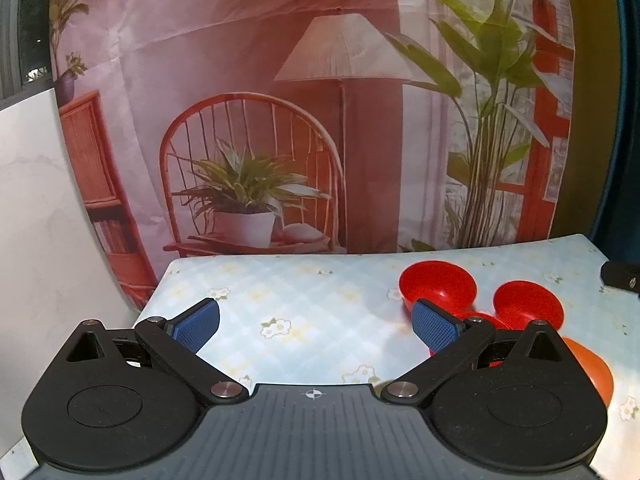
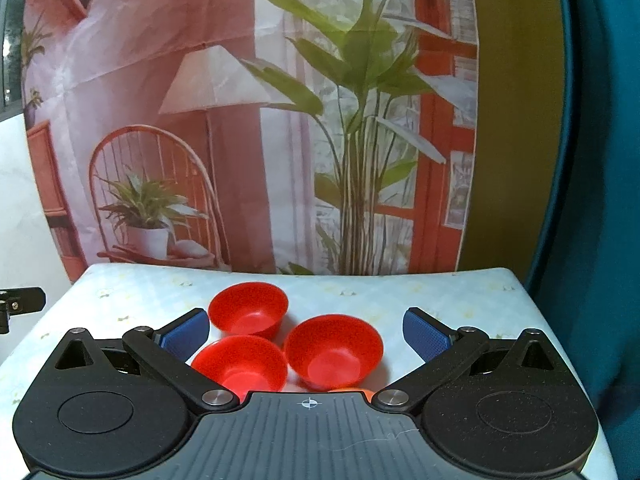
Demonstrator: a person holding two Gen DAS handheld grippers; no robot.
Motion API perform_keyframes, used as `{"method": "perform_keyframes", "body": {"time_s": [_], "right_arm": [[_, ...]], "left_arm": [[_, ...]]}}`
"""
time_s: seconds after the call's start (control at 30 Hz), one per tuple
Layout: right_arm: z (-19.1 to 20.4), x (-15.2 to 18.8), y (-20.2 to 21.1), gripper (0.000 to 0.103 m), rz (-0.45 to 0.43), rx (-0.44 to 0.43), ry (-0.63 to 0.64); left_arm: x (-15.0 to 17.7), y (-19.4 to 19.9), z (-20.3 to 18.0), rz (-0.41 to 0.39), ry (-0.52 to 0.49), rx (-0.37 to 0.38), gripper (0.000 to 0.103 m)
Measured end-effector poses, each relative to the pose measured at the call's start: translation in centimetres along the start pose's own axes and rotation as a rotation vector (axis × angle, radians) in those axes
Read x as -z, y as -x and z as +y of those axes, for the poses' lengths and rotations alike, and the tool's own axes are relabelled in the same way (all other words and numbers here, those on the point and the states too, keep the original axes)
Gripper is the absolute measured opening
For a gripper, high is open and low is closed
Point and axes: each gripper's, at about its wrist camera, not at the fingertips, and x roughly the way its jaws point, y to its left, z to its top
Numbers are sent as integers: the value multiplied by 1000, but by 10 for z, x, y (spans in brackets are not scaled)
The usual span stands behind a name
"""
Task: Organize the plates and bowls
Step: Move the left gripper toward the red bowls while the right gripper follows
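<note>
Three red bowls stand upright and close together on the table. In the right wrist view they are the far bowl (image 2: 250,312), the right bowl (image 2: 334,350) and the near-left bowl (image 2: 240,364), all just ahead of my open right gripper (image 2: 306,334), which holds nothing. A sliver of an orange plate (image 2: 356,391) shows under its body. In the left wrist view two red bowls (image 1: 438,286) (image 1: 528,306) sit to the right, a third is mostly hidden behind the right finger, and the orange plate (image 1: 592,368) lies nearer. My left gripper (image 1: 316,326) is open and holds nothing.
The table wears a pale blue floral cloth (image 1: 300,300). A printed backdrop (image 1: 280,120) of a chair, lamp and plants hangs right behind its far edge. A teal curtain (image 2: 592,200) hangs at the right. A white wall (image 1: 36,200) is at the left.
</note>
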Motion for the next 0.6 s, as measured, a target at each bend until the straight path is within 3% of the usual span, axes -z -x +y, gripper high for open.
{"method": "perform_keyframes", "body": {"time_s": [0.4, 0.5, 0.6], "right_arm": [[-20, -25, -48, 103, 4, -17, 9], [-16, -26, -65, 103, 36, -19, 20], [-10, -31, -74, 102, 52, -29, 23]], "left_arm": [[-17, -51, 4, 25, 9, 23, 102], [-19, -67, 6, 45, 30, 46, 93], [-23, -74, 10, 42, 67, 77, 91]]}}
